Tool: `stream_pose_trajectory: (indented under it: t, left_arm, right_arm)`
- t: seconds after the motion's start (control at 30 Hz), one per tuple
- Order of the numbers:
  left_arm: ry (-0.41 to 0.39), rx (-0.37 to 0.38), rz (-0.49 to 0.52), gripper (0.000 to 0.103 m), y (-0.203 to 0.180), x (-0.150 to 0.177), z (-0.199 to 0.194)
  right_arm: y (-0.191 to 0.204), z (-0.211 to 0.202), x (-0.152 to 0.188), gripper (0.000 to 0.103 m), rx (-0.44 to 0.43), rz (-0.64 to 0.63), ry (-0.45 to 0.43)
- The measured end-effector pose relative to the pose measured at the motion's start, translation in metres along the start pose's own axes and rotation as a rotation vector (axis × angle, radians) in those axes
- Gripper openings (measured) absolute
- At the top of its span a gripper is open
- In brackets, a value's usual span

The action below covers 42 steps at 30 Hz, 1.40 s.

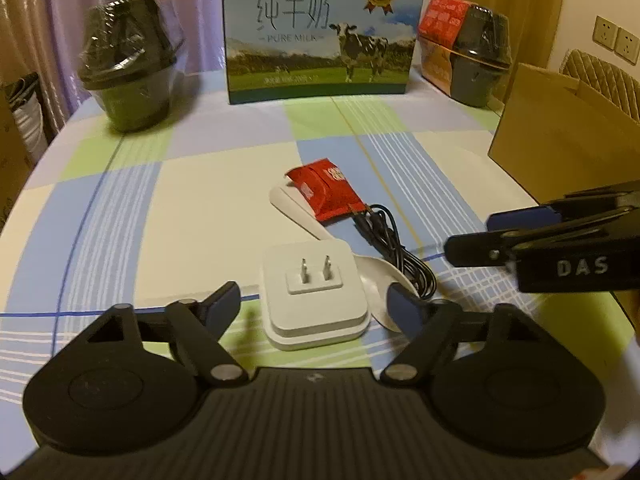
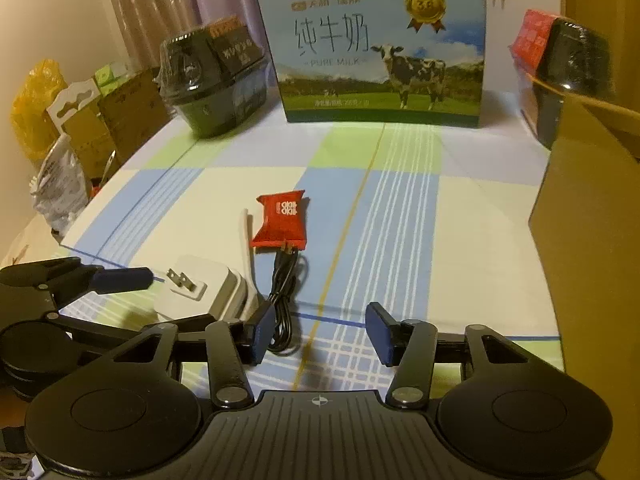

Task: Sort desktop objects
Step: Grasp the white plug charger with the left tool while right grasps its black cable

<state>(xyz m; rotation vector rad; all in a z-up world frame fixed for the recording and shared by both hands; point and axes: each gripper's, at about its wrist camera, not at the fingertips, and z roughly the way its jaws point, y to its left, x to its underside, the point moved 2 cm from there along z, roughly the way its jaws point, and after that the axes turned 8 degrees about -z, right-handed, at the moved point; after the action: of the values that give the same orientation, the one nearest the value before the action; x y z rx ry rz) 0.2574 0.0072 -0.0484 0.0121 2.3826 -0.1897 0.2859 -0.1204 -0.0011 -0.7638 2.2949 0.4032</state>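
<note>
1. The left gripper (image 1: 314, 304) sits low over the tablecloth (image 1: 192, 200) with its jaws spread wide and nothing held; the white charger (image 1: 314, 292) lies prongs-up right between its fingers, so the step in hand looks like picking that charger up
2. To do it well, the fingers should come down level on the charger's two flat sides, below the prongs, and close squarely so the smooth block does not twist or slip out
3. The white spoon (image 1: 378, 280) touches the charger's right side, so the right finger needs to slide between them without dragging the spoon along
4. The right gripper (image 2: 320, 332) hovers just beside, also wide open and empty, pointing forward over the black cable (image 2: 282, 304); its left finger is near the cable's coil
5. A little farther on, the red packet (image 2: 282, 222) lies on the spoon handle and the cable's plug end
6. To the right stands an open cardboard box (image 2: 592, 240), probably where sorted things go
7. At the back stand a milk carton (image 1: 324, 32) and wrapped black bowls (image 1: 130, 64)
</note>
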Motion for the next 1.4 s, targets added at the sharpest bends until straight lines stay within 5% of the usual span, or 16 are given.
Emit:
stream_pose_trajectory:
  t: [0.1, 0.27, 0.7, 0.8, 1.1, 1.4]
  left_arm:
    - [0.016, -0.018, 0.015, 0.061, 0.001, 0.001, 0.006]
    - [0.013, -0.046, 0.008, 0.055, 0.012, 0.002, 0.003]
    - [-0.015, -0.035, 0.004, 0.060, 0.025, 0.003, 0.002]
    - [-0.021, -0.027, -0.001, 0.062, 0.026, 0.004, 0.005]
    - [0.001, -0.032, -0.004, 0.060, 0.016, 0.010, 0.007]
    - [0.040, 0.002, 0.041, 0.060, -0.008, 0.042, -0.035]
  right_arm:
    - [-0.001, 0.008, 0.000, 0.046, -0.021, 0.002, 0.006]
    - [0.005, 0.020, -0.002, 0.044, -0.047, -0.013, 0.009]
    - [0.021, 0.049, -0.008, 0.028, -0.025, -0.078, 0.021]
    - [0.024, 0.049, -0.008, 0.016, -0.027, -0.095, 0.025]
    - [0.027, 0.035, 0.001, 0.015, 0.009, -0.108, 0.051]
    - [0.028, -0.015, 0.023, 0.015, -0.002, -0.059, 0.088]
